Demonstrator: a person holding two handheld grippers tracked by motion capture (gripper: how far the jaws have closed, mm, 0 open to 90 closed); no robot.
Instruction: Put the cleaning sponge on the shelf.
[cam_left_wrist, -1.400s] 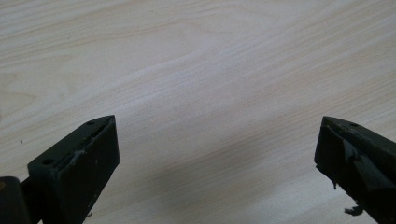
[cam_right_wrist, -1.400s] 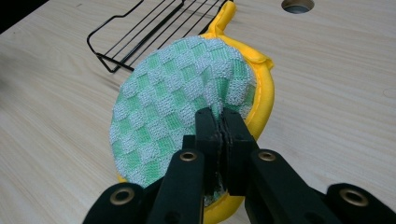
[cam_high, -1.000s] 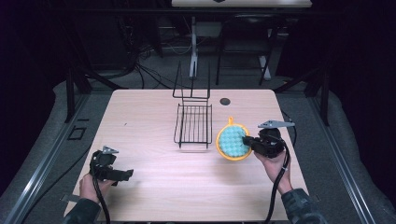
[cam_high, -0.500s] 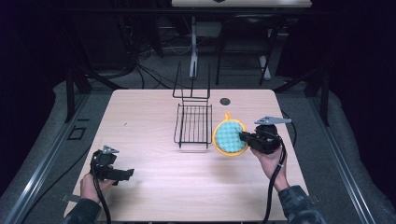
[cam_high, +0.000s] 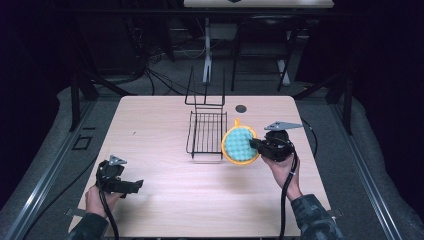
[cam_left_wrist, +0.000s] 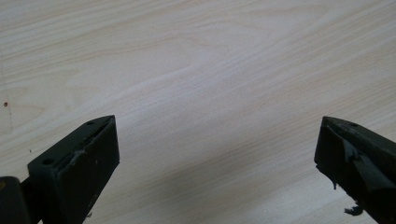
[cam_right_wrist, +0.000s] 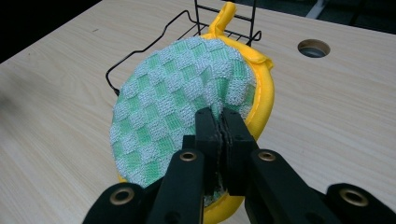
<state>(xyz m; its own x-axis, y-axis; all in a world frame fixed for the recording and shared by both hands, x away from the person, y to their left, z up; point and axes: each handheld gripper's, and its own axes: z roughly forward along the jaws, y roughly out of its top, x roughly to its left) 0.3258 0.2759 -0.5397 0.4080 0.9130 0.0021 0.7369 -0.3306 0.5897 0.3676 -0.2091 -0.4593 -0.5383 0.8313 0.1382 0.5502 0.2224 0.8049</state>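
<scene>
No writing or label can be read on anything here. Nearest the person, at about seven o'clock on the table (cam_high: 165, 200), the left hand (cam_high: 95, 200) holds the left gripper (cam_high: 131, 186) low over bare wood, its two black jaws spread wide with nothing between them; in the left gripper view the pale grain runs clean between the jaws. Over at four o'clock, the right hand (cam_high: 282, 167) holds the right gripper (cam_high: 254, 145), and its jaws are pinched tight on the edge of a round pot holder (cam_high: 240, 146). The pot holder has a green-and-white checked terry face, a thick yellow border and a small yellow hanging loop (cam_right_wrist: 225, 11) at its far edge; the cloth puckers where the jaws bite it in the right gripper view, and it tilts up off the table there. It sits just to the right of centre, right beside a black wire rack (cam_high: 206, 134) that stands at the middle of the table, its tall back frame rising on the far side. Past the rack, toward one o'clock, a round cable hole (cam_high: 241, 108) is cut into the tabletop. The surface is light wood laminate. Beyond the far edge the room is dark, with cables (cam_high: 165, 75) on a grey floor and the legs of another desk (cam_high: 207, 55).
</scene>
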